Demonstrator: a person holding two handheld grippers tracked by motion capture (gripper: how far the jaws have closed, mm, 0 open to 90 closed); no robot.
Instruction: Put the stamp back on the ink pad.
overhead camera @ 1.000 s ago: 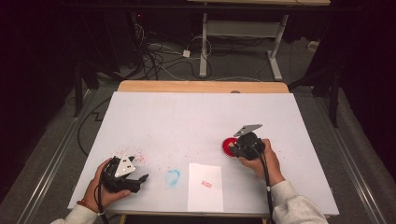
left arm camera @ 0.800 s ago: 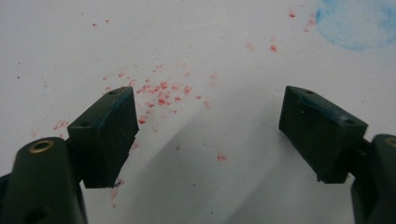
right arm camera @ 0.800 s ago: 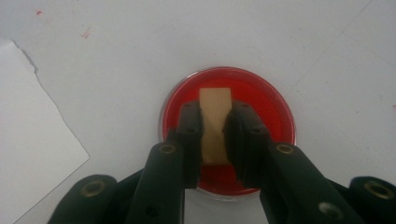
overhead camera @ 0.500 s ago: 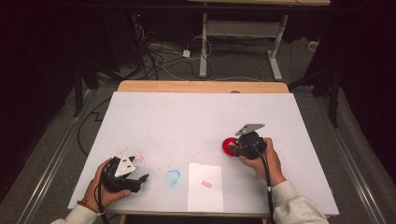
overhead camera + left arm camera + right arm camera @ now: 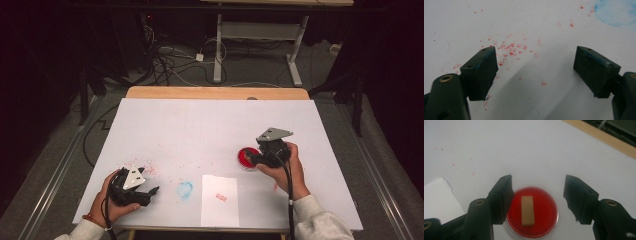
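A round red ink pad (image 5: 245, 157) lies on the white table cover (image 5: 210, 125) at the right. A small wooden stamp block (image 5: 527, 210) rests on the ink pad's red face (image 5: 545, 213). My right gripper (image 5: 537, 187) hovers just above it. Its jaws have just been opening and stand apart on either side of the block without touching it. In the high view this right gripper (image 5: 256, 159) covers the pad's right edge. My left gripper (image 5: 150, 192) rests at the front left, and its own view shows the left gripper (image 5: 536, 65) wide open with nothing between its jaws.
A white paper sheet (image 5: 220, 201) with a red stamp mark (image 5: 221, 197) lies at the front middle. A blue smear (image 5: 184, 190) sits to its left, and red ink specks (image 5: 510, 50) dot the cover under the left gripper. A wooden table edge (image 5: 215, 93) runs along the back.
My right hand has lifted slightly above the red ink pad. The left hand has stayed where it was.
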